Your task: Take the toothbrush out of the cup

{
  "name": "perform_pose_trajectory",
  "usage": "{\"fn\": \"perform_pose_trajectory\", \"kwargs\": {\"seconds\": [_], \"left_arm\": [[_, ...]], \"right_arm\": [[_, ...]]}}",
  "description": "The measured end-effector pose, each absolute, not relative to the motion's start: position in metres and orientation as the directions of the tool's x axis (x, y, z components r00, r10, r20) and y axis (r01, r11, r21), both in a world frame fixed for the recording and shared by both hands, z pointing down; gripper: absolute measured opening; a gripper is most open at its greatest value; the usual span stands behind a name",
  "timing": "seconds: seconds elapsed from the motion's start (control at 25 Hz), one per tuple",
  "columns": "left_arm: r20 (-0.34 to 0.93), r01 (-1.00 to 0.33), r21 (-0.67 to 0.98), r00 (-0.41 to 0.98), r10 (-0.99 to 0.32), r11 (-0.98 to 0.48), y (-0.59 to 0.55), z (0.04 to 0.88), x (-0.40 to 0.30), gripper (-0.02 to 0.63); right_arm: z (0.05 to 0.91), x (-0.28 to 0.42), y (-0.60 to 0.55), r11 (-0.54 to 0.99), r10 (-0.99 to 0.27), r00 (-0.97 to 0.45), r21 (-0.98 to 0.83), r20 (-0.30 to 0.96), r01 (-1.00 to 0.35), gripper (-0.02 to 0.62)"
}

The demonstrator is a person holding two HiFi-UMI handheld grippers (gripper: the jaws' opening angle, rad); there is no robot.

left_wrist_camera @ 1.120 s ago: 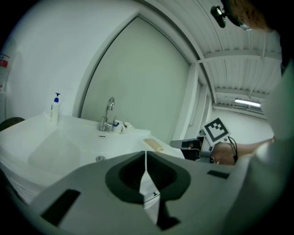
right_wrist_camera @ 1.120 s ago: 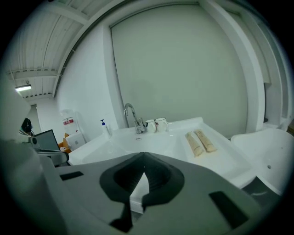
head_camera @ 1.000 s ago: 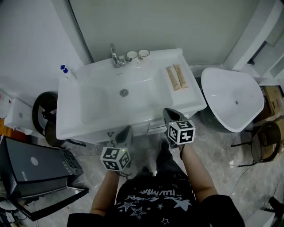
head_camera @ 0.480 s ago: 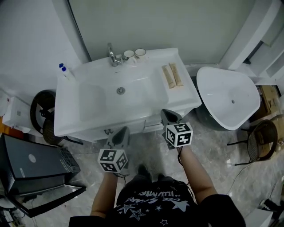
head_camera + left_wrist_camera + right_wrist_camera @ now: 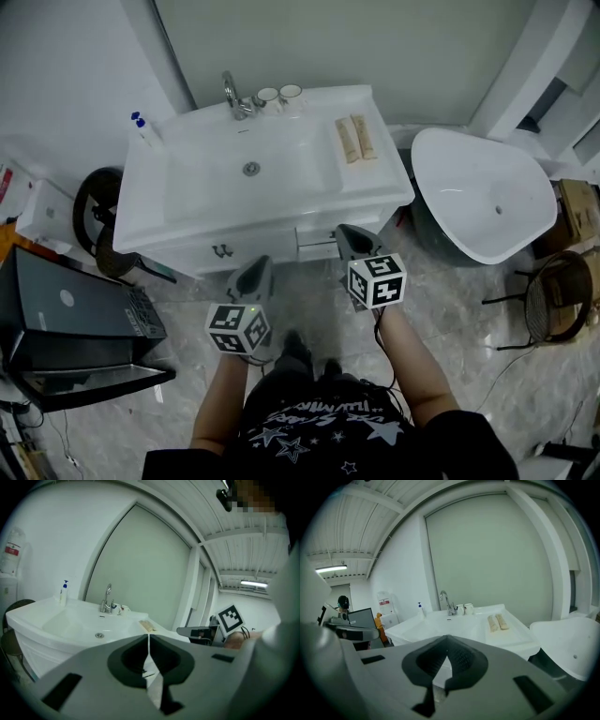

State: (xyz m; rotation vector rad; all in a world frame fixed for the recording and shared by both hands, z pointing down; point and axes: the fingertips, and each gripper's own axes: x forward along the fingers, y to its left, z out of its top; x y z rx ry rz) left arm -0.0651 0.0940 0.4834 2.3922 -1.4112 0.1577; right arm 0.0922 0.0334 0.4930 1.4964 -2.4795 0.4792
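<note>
Two white cups [image 5: 278, 95] stand side by side at the back of the white sink [image 5: 187, 202], just right of the faucet [image 5: 231, 93]. They also show as cups [image 5: 119, 608] in the left gripper view and as cups [image 5: 464, 608] in the right gripper view. No toothbrush can be made out at this distance. My left gripper [image 5: 253, 275] and right gripper [image 5: 351, 235] hang over the floor in front of the sink cabinet, well short of the cups. Both are shut and hold nothing, the left gripper [image 5: 148, 641] and the right gripper [image 5: 446, 654] each with jaws meeting.
A blue-capped soap bottle [image 5: 142, 128] stands on the sink's left back corner, and two rolled towels [image 5: 354, 139] lie on its right ledge. A white tub [image 5: 487, 202] stands to the right, a wicker chair [image 5: 555, 300] beyond it, and dark equipment [image 5: 75, 323] at the left.
The person and both grippers have backed away from the sink's front edge; the sink now sits higher and farther off in the head view. Both grippers stayed shut.
</note>
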Motion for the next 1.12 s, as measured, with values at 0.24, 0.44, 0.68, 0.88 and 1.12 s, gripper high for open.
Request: {"fn": "perform_pose_trajectory", "kwargs": {"seconds": [0.24, 0.44, 0.68, 0.88, 1.12], "left_arm": [[0.249, -0.871, 0.251, 0.48, -0.841, -0.423, 0.144, 0.475, -0.038, 0.02], [0.233, -0.883, 0.231, 0.459, -0.858, -0.409, 0.18, 0.466, -0.023, 0.02], [0.214, -0.893, 0.209, 0.439, -0.872, -0.399, 0.213, 0.451, -0.01, 0.02], [0.213, -0.895, 0.202, 0.437, -0.874, -0.399, 0.228, 0.45, -0.004, 0.02], [0.213, -0.894, 0.208, 0.438, -0.873, -0.398, 0.23, 0.455, -0.002, 0.02]], "right_arm": [[0.491, 0.113, 0.08, 0.464, -0.808, -0.491, -0.163, 0.326, -0.871, 0.014], [0.482, 0.124, 0.113, 0.497, -0.797, -0.519, -0.154, 0.309, -0.854, 0.014], [0.469, 0.129, 0.14, 0.529, -0.789, -0.546, -0.143, 0.281, -0.837, 0.014], [0.471, 0.127, 0.156, 0.545, -0.778, -0.561, -0.14, 0.284, -0.827, 0.014], [0.477, 0.122, 0.164, 0.562, -0.764, -0.573, -0.13, 0.295, -0.817, 0.014]]}}
